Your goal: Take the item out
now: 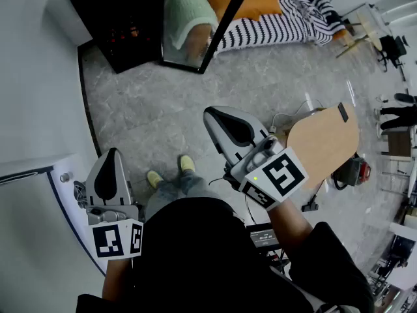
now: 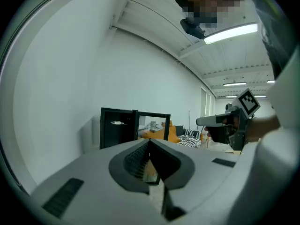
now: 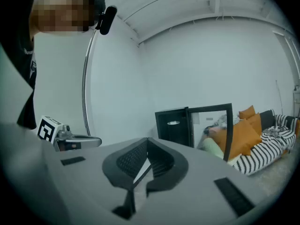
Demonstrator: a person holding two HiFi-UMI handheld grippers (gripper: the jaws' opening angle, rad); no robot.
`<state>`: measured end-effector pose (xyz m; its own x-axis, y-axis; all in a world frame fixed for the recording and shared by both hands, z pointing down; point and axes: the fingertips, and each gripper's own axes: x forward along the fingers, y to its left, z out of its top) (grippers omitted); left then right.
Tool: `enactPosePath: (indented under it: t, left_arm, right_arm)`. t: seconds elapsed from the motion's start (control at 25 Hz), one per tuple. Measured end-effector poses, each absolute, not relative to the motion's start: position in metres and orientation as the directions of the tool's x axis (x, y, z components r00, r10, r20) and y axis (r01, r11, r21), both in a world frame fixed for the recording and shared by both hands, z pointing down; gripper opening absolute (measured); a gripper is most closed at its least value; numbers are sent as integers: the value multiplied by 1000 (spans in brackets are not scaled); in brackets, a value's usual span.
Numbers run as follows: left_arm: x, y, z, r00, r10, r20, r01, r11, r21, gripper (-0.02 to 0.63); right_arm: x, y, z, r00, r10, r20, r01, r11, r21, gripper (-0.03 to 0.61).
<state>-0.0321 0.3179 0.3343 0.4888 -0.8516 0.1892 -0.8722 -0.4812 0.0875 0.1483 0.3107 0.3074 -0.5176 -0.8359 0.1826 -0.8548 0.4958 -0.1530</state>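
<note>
Grey marbled floor [image 1: 150,103] lies before the open black glass-door cabinet [image 1: 124,25]. Left gripper [image 1: 112,154] and right gripper [image 1: 212,114] sit closed and empty; reaching inside, jaws parted, likely comes next.

Head view looks steeply down; both gripper views face the far black cabinet [image 3: 171,125].

Cabinet [image 1: 124,25] ahead — sofa [image 1: 287,21] to its right

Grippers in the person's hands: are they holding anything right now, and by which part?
Nothing is held. The left gripper and the right gripper each have their fingers closed together, with nothing between them.
</note>
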Motion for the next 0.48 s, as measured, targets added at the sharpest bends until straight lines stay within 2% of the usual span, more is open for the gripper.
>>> enactPosePath:
  t: [0.48]
  left_arm:
    - [-39,317,333,493,-852,175,-870,-484,94,9]
  right_arm:
    - [140,308,309,-507,-845,171,-861,484,-157,6]
